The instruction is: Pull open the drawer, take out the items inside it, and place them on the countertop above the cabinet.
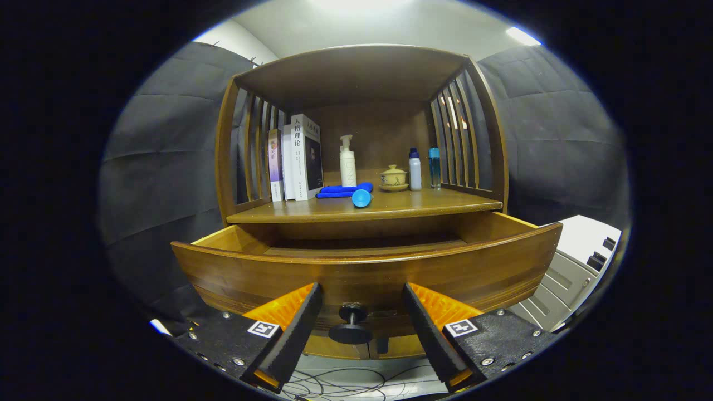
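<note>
The wooden cabinet (pixel 362 72) stands ahead of the gripper, its slatted sides framing an open shelf whose floor is the countertop (pixel 401 209). Below that, the drawer (pixel 367 267) is pulled out toward the camera, its curved front panel reaching across just beyond the fingertips; what can be seen of its inside past the front edge is dark, and I cannot tell what lies in it. The gripper (pixel 362 328) hangs low before the drawer front with its fingers spread wide, holding nothing; the drawer's round dark knob (pixel 351 326) sits in the gap between them, touched by neither. On the countertop, a few books (pixel 295 159) stand upright at the left rear corner. Near the middle of the back stands a white pump bottle (pixel 347 162), with a blue cloth (pixel 342 190) lying before it and a small blue cup (pixel 361 198) on its side closer to the front edge. Toward the right rear sit a lidded tea bowl (pixel 393 178), a white bottle with a dark cap (pixel 415 170) and a slim blue bottle (pixel 434 167).
</note>
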